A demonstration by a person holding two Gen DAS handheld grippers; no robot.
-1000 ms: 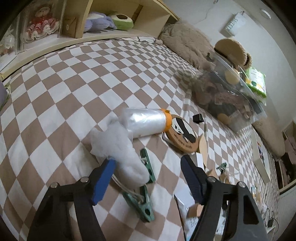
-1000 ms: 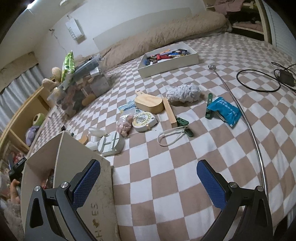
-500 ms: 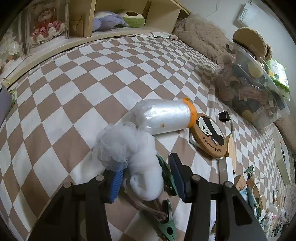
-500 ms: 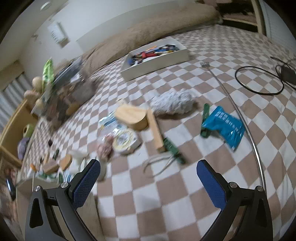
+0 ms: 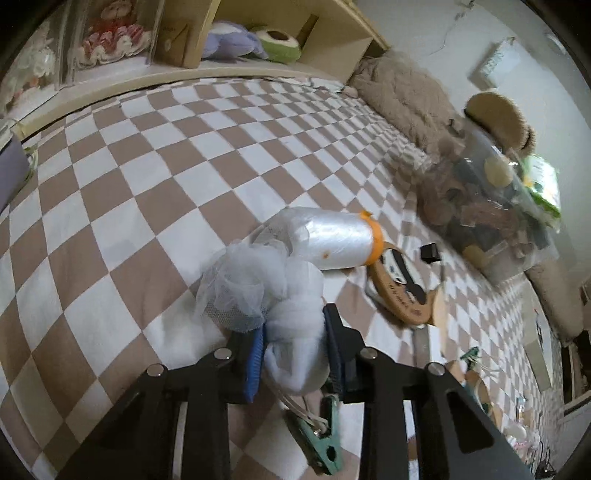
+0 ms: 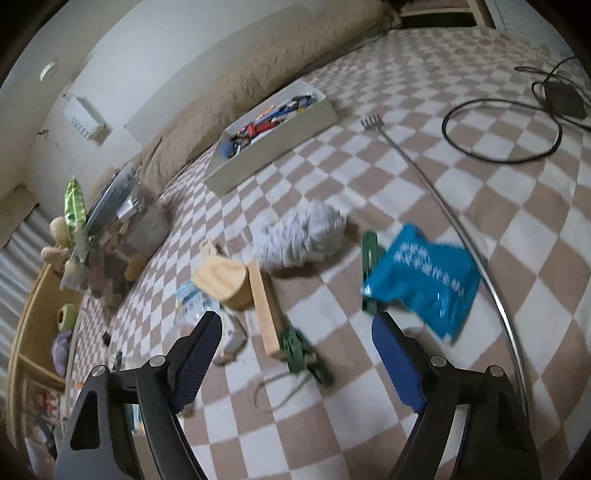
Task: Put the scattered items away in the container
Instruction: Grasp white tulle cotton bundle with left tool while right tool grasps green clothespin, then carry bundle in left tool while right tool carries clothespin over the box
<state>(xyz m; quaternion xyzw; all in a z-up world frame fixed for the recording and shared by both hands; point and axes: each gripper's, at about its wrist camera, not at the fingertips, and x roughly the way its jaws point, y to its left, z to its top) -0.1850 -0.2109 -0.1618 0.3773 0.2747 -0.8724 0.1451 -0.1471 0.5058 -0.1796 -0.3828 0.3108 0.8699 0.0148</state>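
White mesh puff (image 5: 291, 325) is squashing between my closing left gripper (image 5: 295, 350); right gripper (image 6: 295, 354) closing on nothing. Clip cord (image 5: 295, 404) underneath might snag.

In the left wrist view, a mesh puff (image 5: 273, 291) lies at lower centre on the checked bedspread (image 5: 147, 177), touching a plastic roll (image 5: 332, 240) up and to its right. A round disc (image 5: 400, 291) lies right of the roll. A clip (image 5: 319, 439) lies below the puff. A clear bin (image 5: 491, 214) stands at right, a shelf (image 5: 258, 33) along the top.

In the right wrist view, a tray (image 6: 280, 136) sits at upper centre, a fluffy bundle (image 6: 303, 236) below it, a packet (image 6: 424, 280) right of the bundle and a wooden stick (image 6: 264, 302) to its lower left.
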